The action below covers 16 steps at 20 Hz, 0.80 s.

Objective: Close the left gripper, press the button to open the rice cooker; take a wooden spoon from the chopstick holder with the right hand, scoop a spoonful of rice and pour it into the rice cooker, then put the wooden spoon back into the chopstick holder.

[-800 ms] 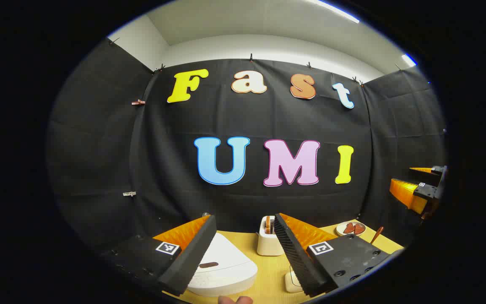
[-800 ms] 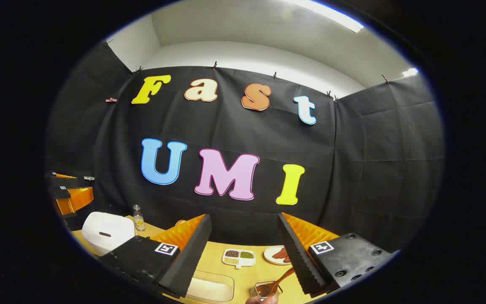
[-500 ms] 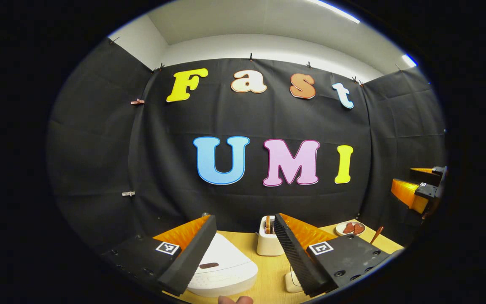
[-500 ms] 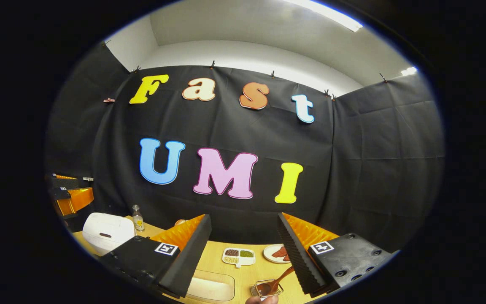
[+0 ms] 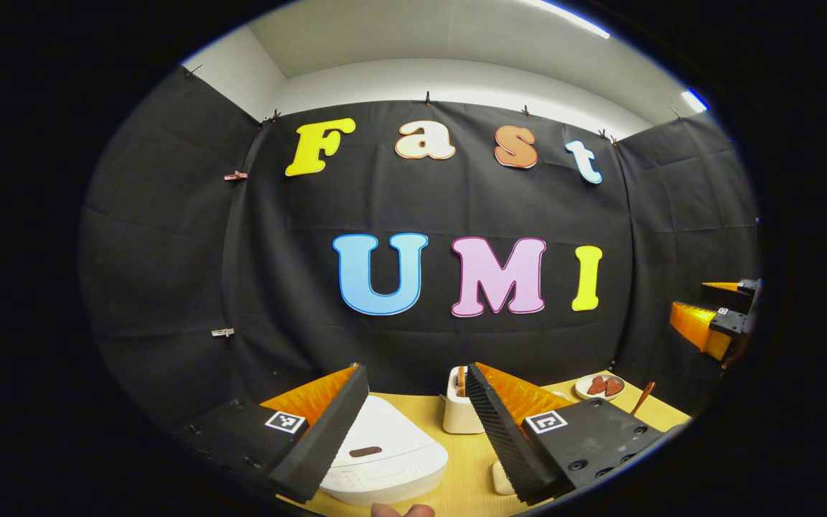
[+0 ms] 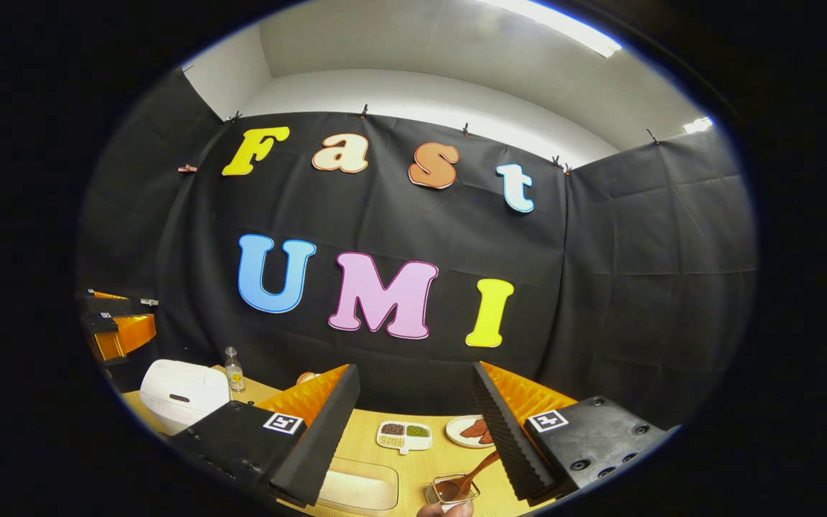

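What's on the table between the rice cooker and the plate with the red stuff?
In the left gripper view, a white chopstick holder stands between the rice cooker and the plate.

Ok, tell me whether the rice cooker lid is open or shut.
Shut: the rice cooker lid lies flat on its white body, no gap visible.

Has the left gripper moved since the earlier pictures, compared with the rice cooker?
Yes, slightly. In the left gripper view the rice cooker and the chopstick holder have drifted a little rightward between the open left gripper fingers, so it shifted or turned slightly leftward.
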Available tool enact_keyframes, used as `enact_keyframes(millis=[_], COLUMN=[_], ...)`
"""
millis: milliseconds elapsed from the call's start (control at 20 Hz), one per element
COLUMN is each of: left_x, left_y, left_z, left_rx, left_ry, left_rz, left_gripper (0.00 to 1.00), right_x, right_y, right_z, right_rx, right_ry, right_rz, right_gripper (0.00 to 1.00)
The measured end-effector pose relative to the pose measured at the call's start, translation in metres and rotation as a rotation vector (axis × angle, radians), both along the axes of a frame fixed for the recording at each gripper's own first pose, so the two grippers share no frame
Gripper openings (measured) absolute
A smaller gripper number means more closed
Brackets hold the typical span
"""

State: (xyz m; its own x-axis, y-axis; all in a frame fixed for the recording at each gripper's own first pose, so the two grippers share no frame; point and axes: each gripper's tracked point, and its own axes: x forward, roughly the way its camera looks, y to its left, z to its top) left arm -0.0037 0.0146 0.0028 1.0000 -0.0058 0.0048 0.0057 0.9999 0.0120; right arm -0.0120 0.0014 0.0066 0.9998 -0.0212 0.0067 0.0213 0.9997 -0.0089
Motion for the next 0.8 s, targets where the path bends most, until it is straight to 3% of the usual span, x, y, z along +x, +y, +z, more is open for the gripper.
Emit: enact_keyframes(millis=[300,350,700,800], left_x=[-0.002,-0.002,0.016,0.026], left_y=[0.007,0.006,0.020,0.032], left_z=[0.006,0.007,-0.024,-0.045], left_rx=[-0.004,-0.006,-0.038,-0.072], left_ry=[-0.019,-0.023,0.074,0.139], left_rz=[-0.017,-0.034,-0.186,-0.228], left_gripper=[0.95,0.88,0.08,0.08], right_x=[-0.002,-0.002,-0.005,-0.005], right_y=[0.003,0.003,0.001,0.001], right_z=[0.004,0.005,0.007,0.006], right_rx=[-0.018,-0.023,-0.036,-0.048], right_ry=[-0.011,-0.013,-0.012,-0.016], right_rz=[-0.006,-0.005,-0.016,-0.026], right_gripper=[0.97,0.97,0.97,0.97])
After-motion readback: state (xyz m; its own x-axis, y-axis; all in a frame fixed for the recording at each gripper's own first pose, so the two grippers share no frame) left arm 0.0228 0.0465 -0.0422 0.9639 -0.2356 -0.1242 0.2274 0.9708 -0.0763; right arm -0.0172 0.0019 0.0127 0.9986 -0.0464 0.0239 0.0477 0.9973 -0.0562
